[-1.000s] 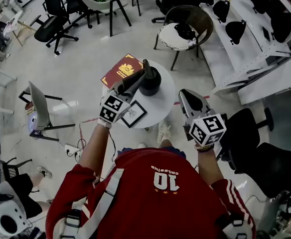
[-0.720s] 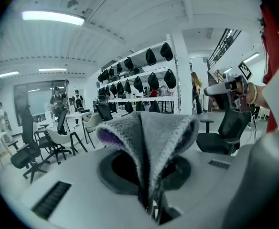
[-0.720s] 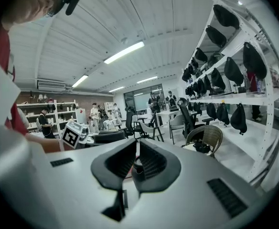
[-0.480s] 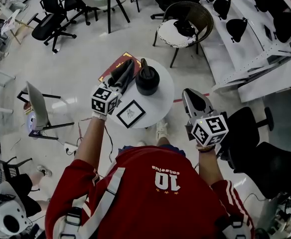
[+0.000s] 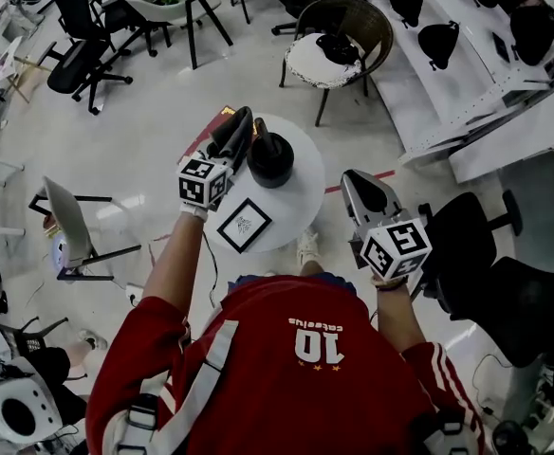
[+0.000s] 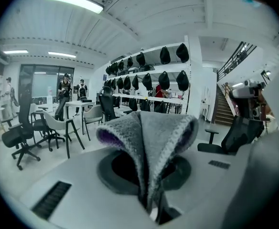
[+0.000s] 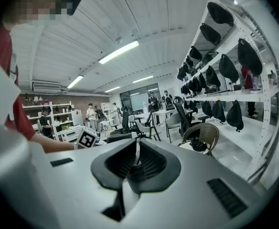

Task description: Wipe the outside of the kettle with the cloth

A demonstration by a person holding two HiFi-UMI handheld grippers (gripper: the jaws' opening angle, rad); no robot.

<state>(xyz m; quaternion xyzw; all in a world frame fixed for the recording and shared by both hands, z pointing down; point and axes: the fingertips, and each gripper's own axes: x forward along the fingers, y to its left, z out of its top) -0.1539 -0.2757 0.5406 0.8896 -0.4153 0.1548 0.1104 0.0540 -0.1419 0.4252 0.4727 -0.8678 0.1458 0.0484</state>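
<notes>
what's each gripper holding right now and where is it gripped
The left gripper pinches the grey cloth by a bunched fold; the right gripper is shut on nothing.

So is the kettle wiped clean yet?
Not yet. Done: the left gripper is shut on the grey cloth. In hand: it holds it up beside the black kettle on the round table, not clearly touching. Left, it seems: the wiping. The right gripper is shut and empty.

In front of you, the round white table [image 5: 303,193] carries the black kettle [image 5: 270,159] at its far side and a framed picture [image 5: 244,224] nearer you.
</notes>
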